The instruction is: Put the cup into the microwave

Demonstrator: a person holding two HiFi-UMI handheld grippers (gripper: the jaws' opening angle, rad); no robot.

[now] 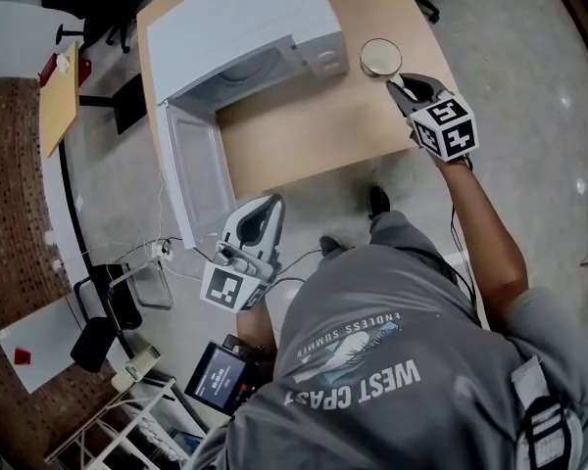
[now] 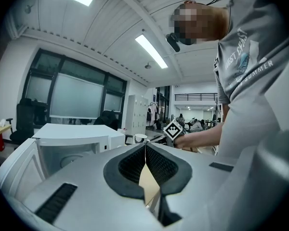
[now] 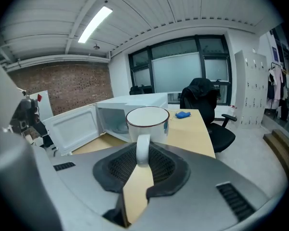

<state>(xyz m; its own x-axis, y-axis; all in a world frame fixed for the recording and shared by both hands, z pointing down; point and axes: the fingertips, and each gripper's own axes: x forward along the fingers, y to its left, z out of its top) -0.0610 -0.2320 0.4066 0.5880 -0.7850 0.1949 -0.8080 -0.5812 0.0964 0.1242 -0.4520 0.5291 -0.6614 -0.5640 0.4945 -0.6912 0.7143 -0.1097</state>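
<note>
Right gripper (image 3: 142, 154) is pinching the handle of the white cup (image 3: 147, 121), its jaws partly closed on the handle. The cup is riding upright with its body ahead of the jaws, a hold judged to suit sliding it in mouth-up. The cup is hanging over the tabletop (image 1: 314, 135), just right of the microwave (image 1: 245, 27). The microwave door (image 1: 191, 174) is standing open toward the person, leaving the cavity exposed. Left gripper (image 1: 265, 209), jaws pressed together on nothing, is waiting near the door's outer edge, apparently clear of the path. A blue object (image 3: 182, 114) and an office chair (image 3: 204, 105) are lying beyond, obstructing nothing.
</note>
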